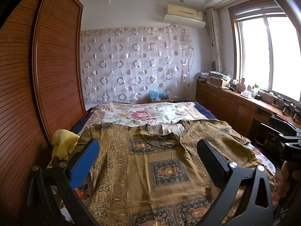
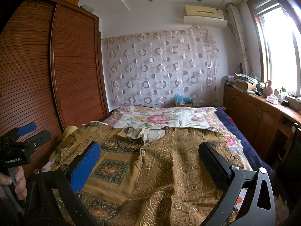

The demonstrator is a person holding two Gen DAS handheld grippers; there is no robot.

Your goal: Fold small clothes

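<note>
- The left gripper (image 1: 148, 154) hangs with its jaws spread wide and nothing between them; only cloth lies below the gap.
- The right gripper (image 2: 149, 157) is likewise wide apart and empty, held above the same cloth.
- Beneath and ahead of both claws the brown patterned shirt (image 2: 150, 162) lies spread flat, front up, collar (image 2: 148, 132) at the far end, sleeves out to either side.
- By my reading no fold has been made yet: the whole job is still ahead, beginning with taking hold of a sleeve or a side edge.
- Left of the left claw a yellow garment (image 1: 63, 144) sits bunched beside the wardrobe (image 1: 56, 66), probably waiting its turn.
- Beyond the shirt, a floral bedspread (image 1: 148, 114) covers the bed.
</note>
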